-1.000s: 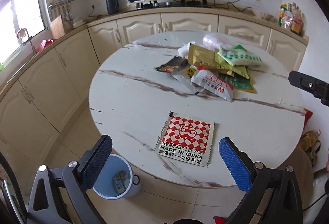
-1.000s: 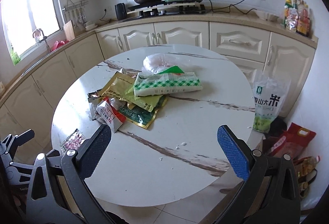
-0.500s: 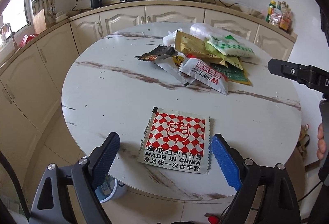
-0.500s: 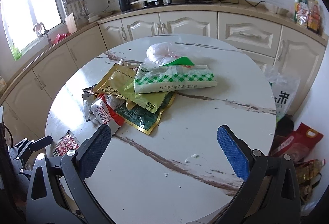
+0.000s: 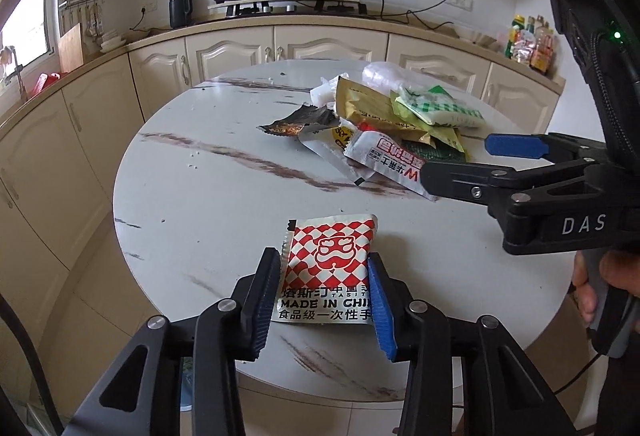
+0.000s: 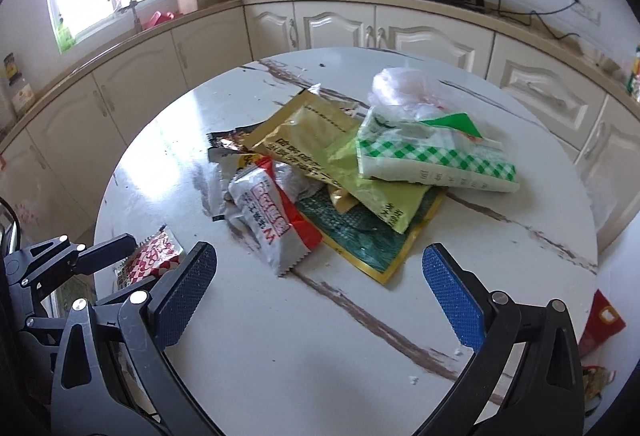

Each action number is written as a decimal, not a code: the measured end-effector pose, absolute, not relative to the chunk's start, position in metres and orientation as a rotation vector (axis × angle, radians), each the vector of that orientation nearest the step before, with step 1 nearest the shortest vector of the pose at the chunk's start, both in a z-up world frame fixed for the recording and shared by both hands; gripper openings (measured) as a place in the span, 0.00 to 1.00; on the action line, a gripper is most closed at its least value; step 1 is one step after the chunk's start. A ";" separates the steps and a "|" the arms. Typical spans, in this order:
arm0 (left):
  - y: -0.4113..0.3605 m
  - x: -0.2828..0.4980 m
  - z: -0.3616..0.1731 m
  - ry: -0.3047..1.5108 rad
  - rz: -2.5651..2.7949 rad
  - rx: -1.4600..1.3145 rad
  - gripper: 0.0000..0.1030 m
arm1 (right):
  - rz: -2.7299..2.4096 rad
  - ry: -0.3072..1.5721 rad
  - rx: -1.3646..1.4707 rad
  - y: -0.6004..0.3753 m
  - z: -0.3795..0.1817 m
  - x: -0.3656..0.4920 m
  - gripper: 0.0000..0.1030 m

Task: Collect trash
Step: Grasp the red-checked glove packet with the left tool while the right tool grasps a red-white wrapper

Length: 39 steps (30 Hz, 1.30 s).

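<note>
Nearest the camera, the left tool (image 5: 325,290) was closing its jaws on one red-and-white checked packet (image 5: 328,268) that lay flat near the front edge of the round marble surface (image 5: 208,220). The packet sat between the two pads, which touched its left and right sides — its top edge curled slightly upward. Bare marble lay open to the left of the packet and beyond it, up to the pile.

The right tool (image 6: 320,300) hung with its jaws spread wide and nothing between them, above an open stretch of marble on the right side of the surface. A hand (image 5: 600,284) gripped its handle.

Farther off, past mid-surface, one heap of wrappers (image 6: 340,175) overlapped each other — roughly eight pieces, though the lower ones were partly hidden. Countable among them were one silver-and-red pouch (image 6: 272,215), one gold pouch (image 6: 300,131), one dark green pouch (image 6: 360,236), one green-checked white bag (image 6: 432,159) and one clear plastic bag (image 6: 400,87). The heap stopped short of the far edge and the right edge, leaving a band of clear marble around it.

Beyond the surface ran a curved row of cream cabinets (image 5: 328,43).
</note>
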<state>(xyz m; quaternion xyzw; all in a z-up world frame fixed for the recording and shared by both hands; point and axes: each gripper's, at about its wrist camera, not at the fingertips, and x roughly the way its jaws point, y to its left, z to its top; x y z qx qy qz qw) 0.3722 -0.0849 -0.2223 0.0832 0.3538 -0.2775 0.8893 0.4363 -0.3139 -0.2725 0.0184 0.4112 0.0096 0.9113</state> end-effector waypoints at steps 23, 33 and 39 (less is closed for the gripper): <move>-0.064 0.372 -0.204 0.759 -0.646 0.002 0.03 | 0.147 0.909 -0.072 -0.297 -0.291 0.457 0.15; -0.058 0.349 -0.178 0.696 -0.652 -0.017 0.01 | 0.166 0.788 -0.014 -0.289 -0.242 0.421 0.15; -0.027 0.332 -0.160 0.641 -0.621 -0.044 0.01 | 0.229 0.757 -0.018 -0.251 -0.225 0.417 0.15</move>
